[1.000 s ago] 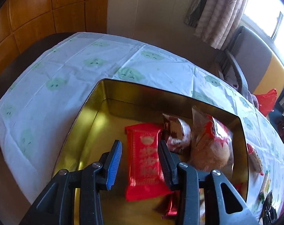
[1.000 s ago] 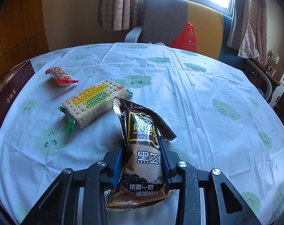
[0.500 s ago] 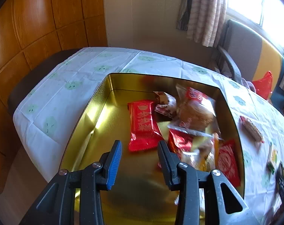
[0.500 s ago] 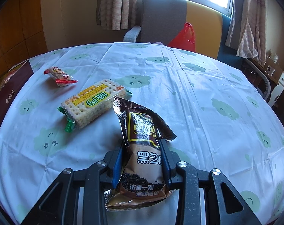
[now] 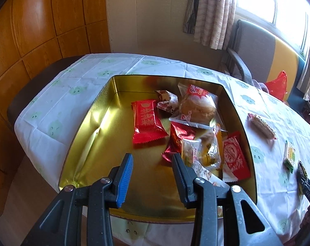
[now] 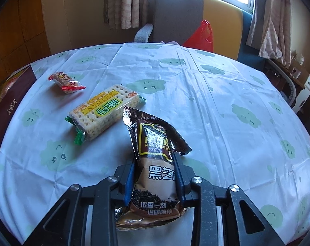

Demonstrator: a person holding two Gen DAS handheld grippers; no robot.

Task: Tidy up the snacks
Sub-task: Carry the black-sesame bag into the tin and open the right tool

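Note:
A gold tin [image 5: 93,123] on the cloud-print tablecloth holds several snack packets, among them a red wafer packet [image 5: 146,121] and a wrapped bun [image 5: 198,106]. My left gripper [image 5: 152,156] hangs over the tin's near half, open, with nothing between its fingers. In the right wrist view a brown black-sesame packet [image 6: 155,137] lies lengthwise between the fingers of my right gripper [image 6: 155,160]. Its jaws are closing and the pads press the packet's sides. A green-and-yellow biscuit pack [image 6: 104,110] and a small red-ended cracker packet [image 6: 65,81] lie on the cloth to the left.
The tin's maroon outer wall [image 6: 9,106] shows at the left edge of the right wrist view. A grey-and-yellow chair [image 6: 175,14] with a red plastic bag [image 6: 202,34] stands behind the table. Wood panelling and curtains line the walls.
My left gripper has drawn back and a little up from the red packet, so the whole tin now shows. The right gripper's fingers have narrowed slightly on the brown packet.

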